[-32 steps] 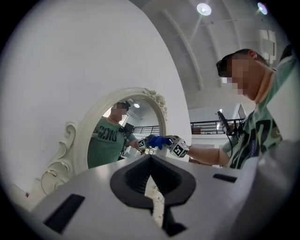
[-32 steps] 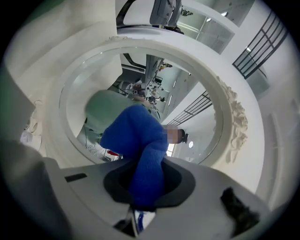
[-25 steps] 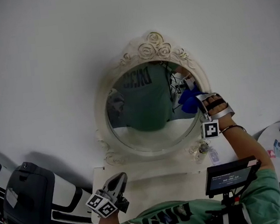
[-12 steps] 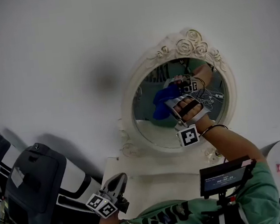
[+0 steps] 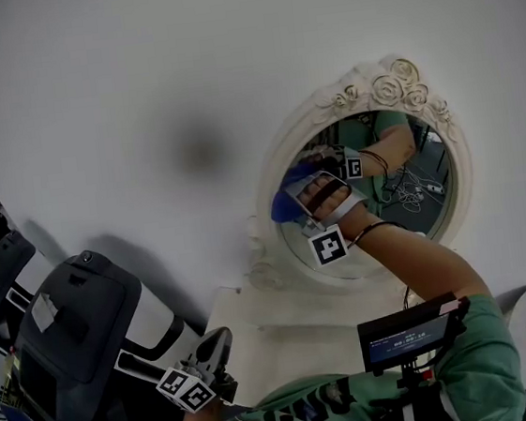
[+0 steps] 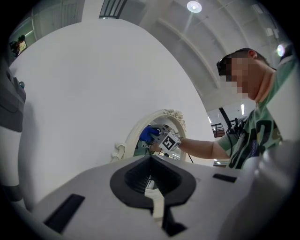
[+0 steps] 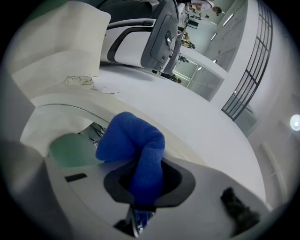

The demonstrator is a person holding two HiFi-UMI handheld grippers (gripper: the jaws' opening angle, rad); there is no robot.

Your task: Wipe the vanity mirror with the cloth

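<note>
Nearest the head camera, at 6 o'clock: person's green shirt (image 5: 296,413). A small screen (image 5: 409,334) on a chest mount sits at 5 o'clock.

Left gripper (image 5: 218,344): at 7 o'clock in the head view, by the near left edge of the white table (image 5: 275,312). Jaws pressed together, nothing between them. Its own view looks up past the table toward the mirror.

Dark grey chair (image 5: 70,340): at 8 o'clock, left of the table, well apart from the mirror.

Right gripper (image 5: 304,194): arm reaches from 5 o'clock up to the mirror (image 5: 415,216). Jaws pinch the blue cloth (image 7: 133,145). In the right gripper view the cloth runs up out of the jaws and bunches into a rounded wad ahead of them.

Cloth position: the wad is against the glass at the mirror's 9 o'clock edge, just inside the frame (image 5: 362,85). Contact looks firm, but I cannot tell how much of the wad touches.

Mirror: oval, cream frame with carved roses at 12 o'clock, standing at the back of the table against the white wall (image 5: 137,96). The glass reflects the gripper and the green shirt.
</note>
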